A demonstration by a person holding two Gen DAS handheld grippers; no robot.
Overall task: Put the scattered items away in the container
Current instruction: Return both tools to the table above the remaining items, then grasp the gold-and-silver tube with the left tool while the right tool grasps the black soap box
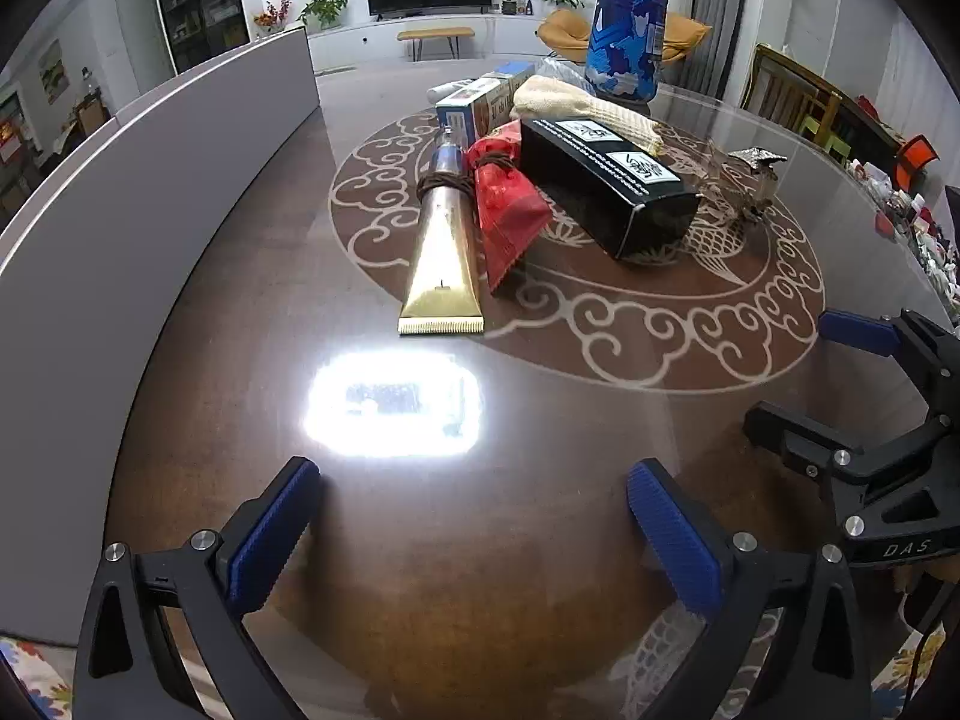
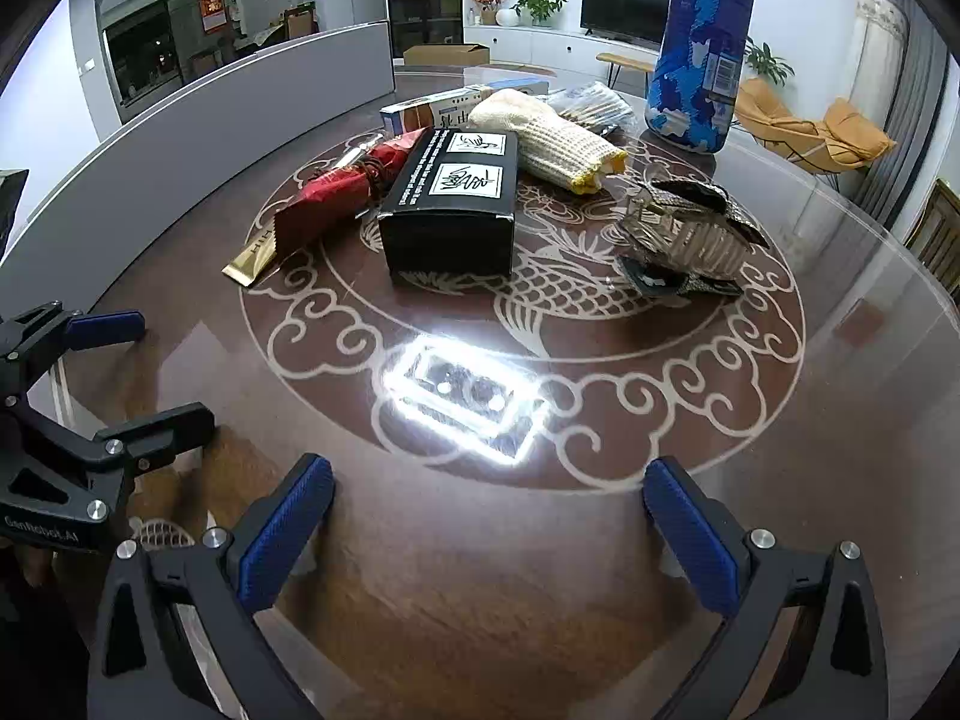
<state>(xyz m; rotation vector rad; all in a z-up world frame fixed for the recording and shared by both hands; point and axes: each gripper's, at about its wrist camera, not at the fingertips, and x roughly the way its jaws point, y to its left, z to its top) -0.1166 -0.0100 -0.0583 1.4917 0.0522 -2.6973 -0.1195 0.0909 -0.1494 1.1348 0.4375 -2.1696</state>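
Living room, glossy brown table [image 1: 252, 312] with pale cloud-and-fish scrollwork; grey container wall [image 1: 120, 228] along my nine o'clock.

Items I count, all at twelve o'clock on the tabletop:
- gold tube [image 1: 443, 252], touching a red packet [image 1: 507, 210]
- black box [image 2: 450, 204], lying flat, mid-cluster
- cream knit glove [image 2: 549, 135] behind the box
- silvery crumpled item [image 2: 684, 228] at one o'clock
- blue patterned cylinder [image 2: 699, 48], upright, far side

My left gripper [image 1: 474, 540] and right gripper [image 2: 489, 531]: jaws spread wide, nothing between them.
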